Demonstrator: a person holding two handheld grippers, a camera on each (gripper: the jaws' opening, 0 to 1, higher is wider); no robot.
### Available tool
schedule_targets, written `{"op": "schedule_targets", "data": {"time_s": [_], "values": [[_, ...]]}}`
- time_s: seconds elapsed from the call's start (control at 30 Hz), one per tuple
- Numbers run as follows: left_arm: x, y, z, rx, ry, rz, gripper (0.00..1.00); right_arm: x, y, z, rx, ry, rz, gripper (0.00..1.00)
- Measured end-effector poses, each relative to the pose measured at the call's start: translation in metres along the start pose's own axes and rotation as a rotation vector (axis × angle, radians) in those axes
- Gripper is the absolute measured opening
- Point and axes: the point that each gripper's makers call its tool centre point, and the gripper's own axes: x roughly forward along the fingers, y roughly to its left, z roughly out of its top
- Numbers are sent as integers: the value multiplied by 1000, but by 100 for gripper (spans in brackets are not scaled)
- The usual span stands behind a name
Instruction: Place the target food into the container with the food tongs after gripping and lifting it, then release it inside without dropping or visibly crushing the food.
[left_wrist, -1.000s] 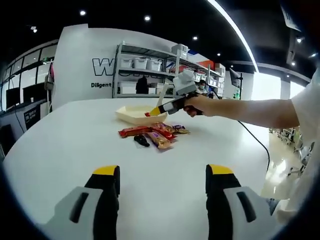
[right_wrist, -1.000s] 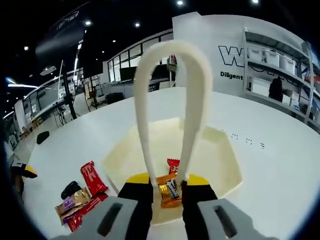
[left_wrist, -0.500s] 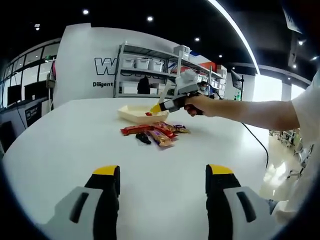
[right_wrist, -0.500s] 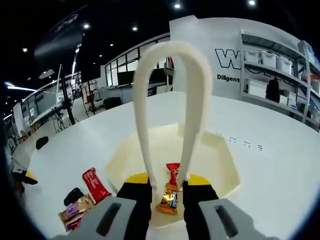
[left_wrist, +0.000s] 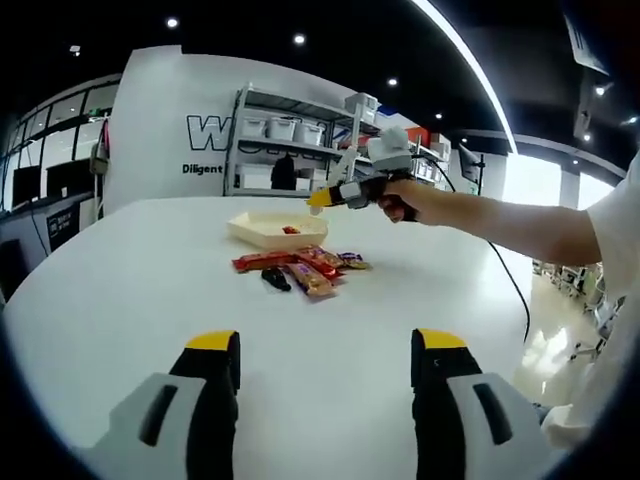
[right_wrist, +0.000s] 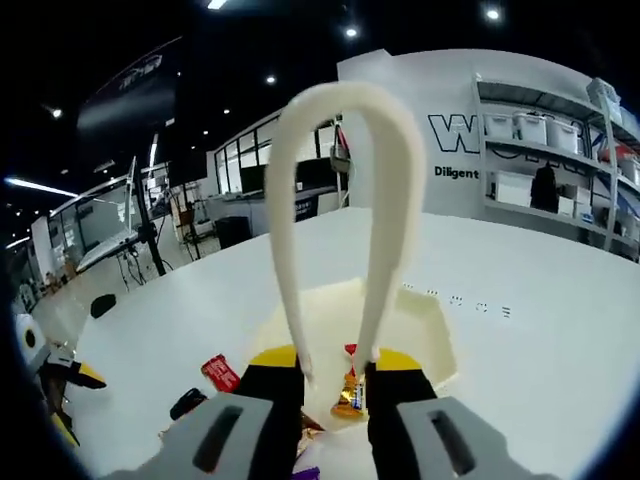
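Note:
My right gripper (right_wrist: 335, 366) is shut on the white food tongs (right_wrist: 340, 190), which arch up and forward from between its jaws. Below them sits the cream container (right_wrist: 420, 335), with an orange and red wrapped snack (right_wrist: 350, 392) lying inside, apart from the tongs. In the left gripper view a hand holds the right gripper (left_wrist: 352, 190) in the air above and just right of the container (left_wrist: 262, 230). Several wrapped snacks (left_wrist: 300, 268) lie in a pile on the table in front of it. My left gripper (left_wrist: 325, 372) is open and holds nothing, low over the near table.
The large white table (left_wrist: 120, 290) carries everything. A red snack (right_wrist: 219, 372) and a black one (right_wrist: 187, 403) lie left of the container. A person's arm (left_wrist: 500, 222) reaches in from the right. Shelving with bins (left_wrist: 290, 140) stands behind the table.
The right gripper has risen with the tongs, away from the container. The orange snack that was between the tongs a second ago now lies in the container. The left gripper stayed put.

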Motion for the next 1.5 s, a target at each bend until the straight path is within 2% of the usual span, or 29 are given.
{"op": "schedule_targets", "data": {"time_s": [0.1,0.33,0.43,0.5,0.63,0.73,0.77,0.87,1.1,1.17,1.23,1.27,1.4,1.5], "values": [[0,0,3,3,-5,-3,69,-9,2,-1,-30,6,-1,17],[-4,1,6,33,-2,11,72,-33,5,-3,-32,2,1,17],[-5,4,6,28,7,48,84,-43,12,-6,-26,-1,18,17],[-7,3,10,45,-12,59,86,-49,16,-9,-36,2,21,17],[-10,0,14,31,-27,54,90,-56,28,-15,-55,11,48,17],[-11,-1,16,29,-37,71,99,-61,41,-23,-80,17,95,17],[-12,1,18,33,-45,90,99,-64,45,-29,-89,15,104,17],[-15,-1,22,42,-61,90,99,-65,51,-40,-78,20,146,18],[-18,-12,24,38,-75,59,99,-56,47,-72,-102,67,156,18],[-18,-15,22,37,-64,52,99,-53,45,-75,-73,65,154,18],[-17,-16,18,48,-43,46,99,-50,40,-81,-93,78,148,18],[-18,-16,18,50,-44,46,99,-49,37,-84,-111,82,134,18],[-18,-14,19,47,-45,49,98,-46,35,-86,-72,77,151,19],[-18,-14,20,40,-52,50,97,-44,38,-95,-95,101,149,19]]}}
